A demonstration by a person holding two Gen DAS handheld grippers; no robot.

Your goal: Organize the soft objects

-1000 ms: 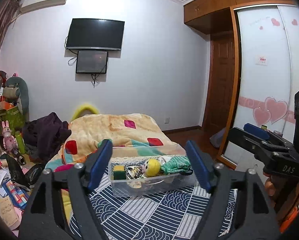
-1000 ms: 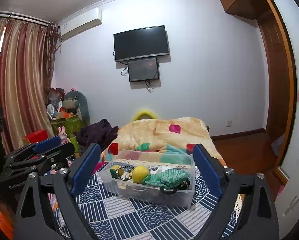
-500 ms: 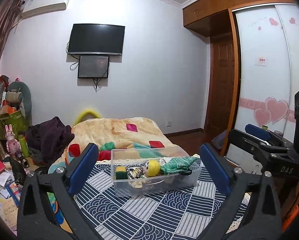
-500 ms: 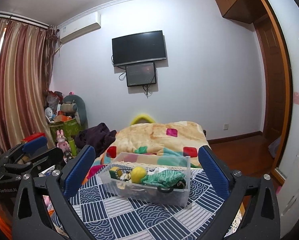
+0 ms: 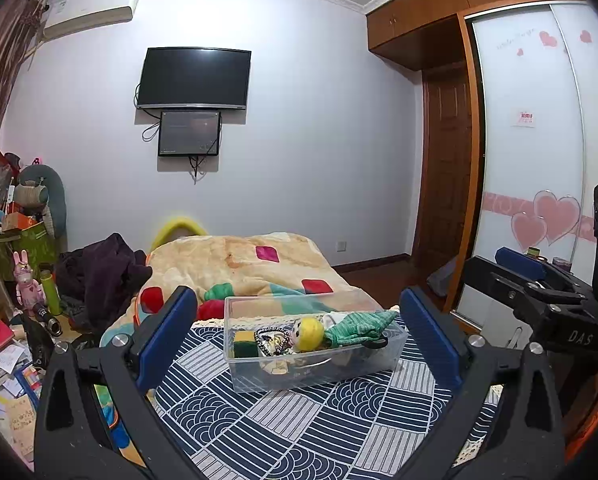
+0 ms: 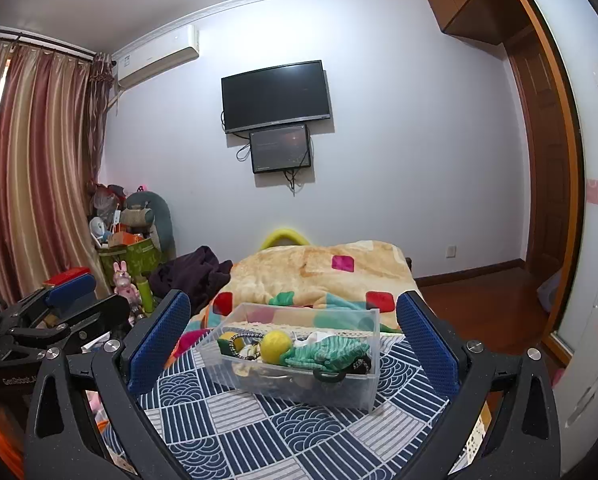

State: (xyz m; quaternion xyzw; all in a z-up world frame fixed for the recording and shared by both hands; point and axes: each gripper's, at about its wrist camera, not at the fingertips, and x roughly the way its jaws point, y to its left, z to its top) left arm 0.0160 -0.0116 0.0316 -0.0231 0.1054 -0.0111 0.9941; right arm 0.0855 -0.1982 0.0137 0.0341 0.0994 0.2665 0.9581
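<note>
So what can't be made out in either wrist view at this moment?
- Bottom of the clear bin: the doll and green knit cover what lies beneath, in both views.
- Floor clutter, left view: too small, cut off by the left tool.
- Wardrobe label: too small to read.
- Right tool: open, empty.

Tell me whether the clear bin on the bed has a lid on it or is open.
Open. The clear bin has no lid; its top rim is bare, and the yellow-haired doll and green knit piece show above it.

A doll [image 5: 305,330] lies in the bin [image 5: 315,376] on the patterned cloth [image 5: 259,432], blanket [image 5: 235,260] behind.
</note>
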